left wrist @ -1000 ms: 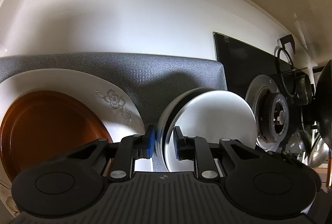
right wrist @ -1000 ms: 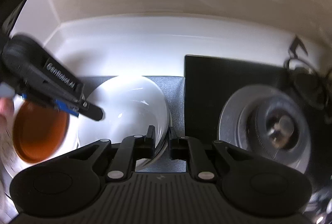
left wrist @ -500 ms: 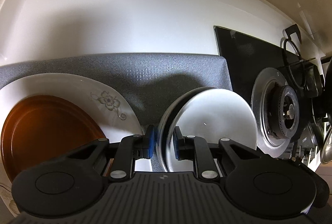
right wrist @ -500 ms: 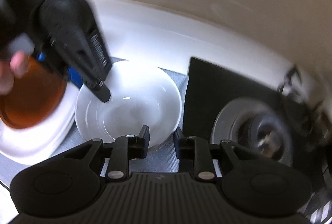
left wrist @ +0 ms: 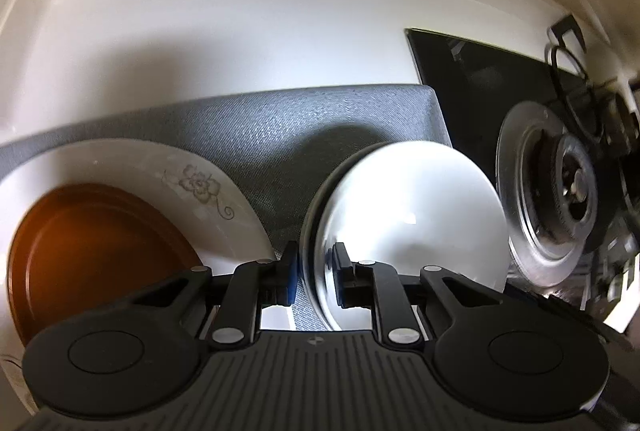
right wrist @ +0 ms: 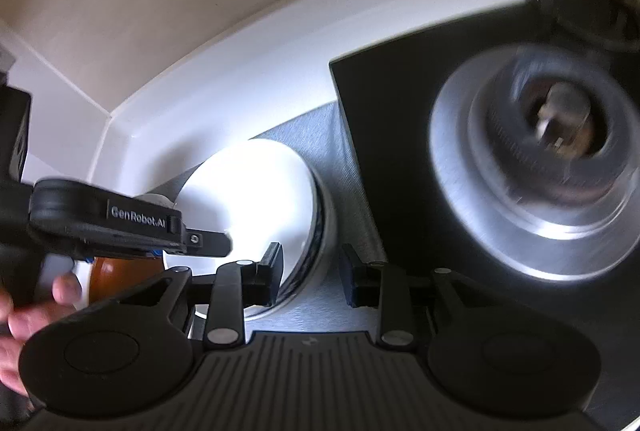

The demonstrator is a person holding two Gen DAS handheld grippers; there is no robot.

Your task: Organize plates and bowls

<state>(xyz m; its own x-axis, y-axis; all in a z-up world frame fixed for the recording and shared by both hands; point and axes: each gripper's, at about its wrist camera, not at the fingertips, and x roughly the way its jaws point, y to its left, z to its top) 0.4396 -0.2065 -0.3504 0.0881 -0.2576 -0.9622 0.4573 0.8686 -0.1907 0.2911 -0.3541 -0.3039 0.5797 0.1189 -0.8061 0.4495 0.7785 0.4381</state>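
The right gripper has just spread its jaws off the near rim of the white bowl, leaving the left gripper alone pinching that rim on the grey mat, right of the stacked plates.

Your round silver gas burner at the right-wrist frame's right smears with blur; the amber-brown plate is cut off lower left.

White bowl upright on grey mat
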